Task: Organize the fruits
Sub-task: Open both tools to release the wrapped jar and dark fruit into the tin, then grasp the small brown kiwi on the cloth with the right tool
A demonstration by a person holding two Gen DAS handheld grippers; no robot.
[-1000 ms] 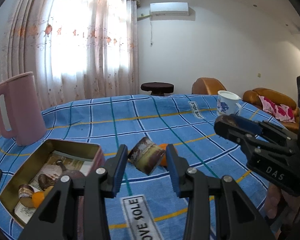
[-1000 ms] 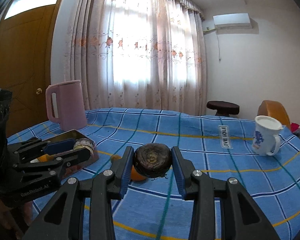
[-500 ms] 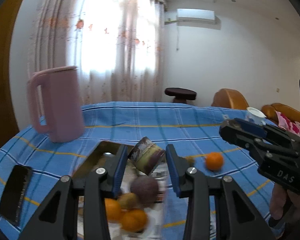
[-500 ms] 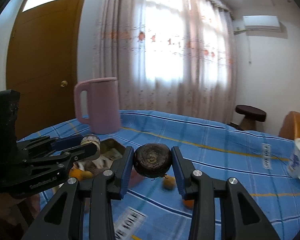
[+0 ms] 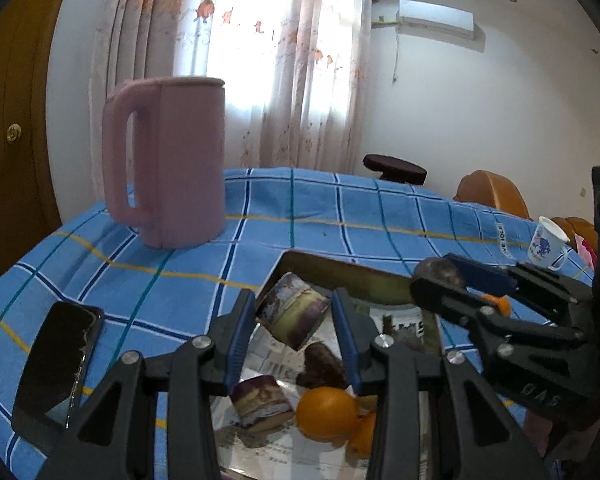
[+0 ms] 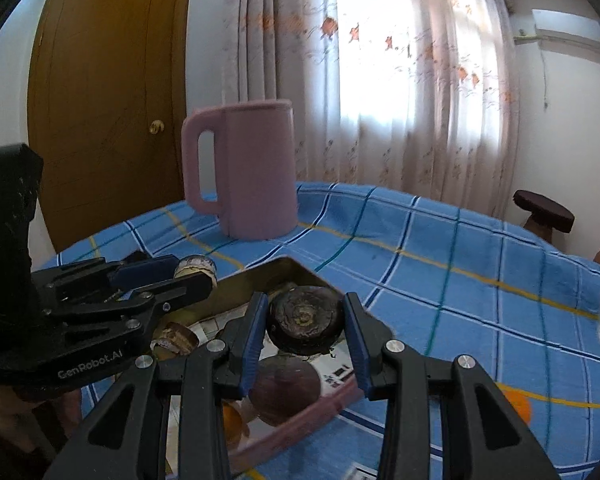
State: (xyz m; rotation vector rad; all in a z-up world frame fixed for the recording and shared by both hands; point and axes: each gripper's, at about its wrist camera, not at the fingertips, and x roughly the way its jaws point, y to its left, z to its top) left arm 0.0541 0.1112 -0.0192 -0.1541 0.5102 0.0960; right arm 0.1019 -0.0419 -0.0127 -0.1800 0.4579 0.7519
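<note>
Left tongs (image 5: 294, 322) clenched on a small cut fruit piece (image 5: 293, 315) w/ purple rind & pale-green inside, tilted, pressed between both blue pads. It hangs over the gold tin tray (image 5: 342, 270), near the tray's far-left corner. Right tongs (image 6: 305, 324) clenched on a dark round fruit (image 6: 305, 323), brown-black, wrinkled, stem end facing the cam; also held above the tray, over its near part.

Tray sits on the counter (image 5: 172, 280), which has a blue plaid cloth w/ yellow & white lines. Tray is lined w/ printed paper. Inside, in left-wrist view: another cut purple piece (image 5: 260, 402), an orange (image 5: 327, 407) just beside it, a 2nd orange partly behind that, and a dark fruit (image 5: 322, 364) between them & the held piece. Right-wrist view shows a round purple fruit (image 6: 286, 390) in the tray, right under the held one.

One loose orange (image 6: 518, 404) lies on the cloth outside the tray, to its right, mostly hidden by the tongs.

Pink jug (image 5: 166, 160) stands upright behind the tray, apart from it. Black phone (image 5: 56, 364) lies flat left of the tray. White mug w/ blue print (image 5: 546, 244) at far right edge of the counter.
</note>
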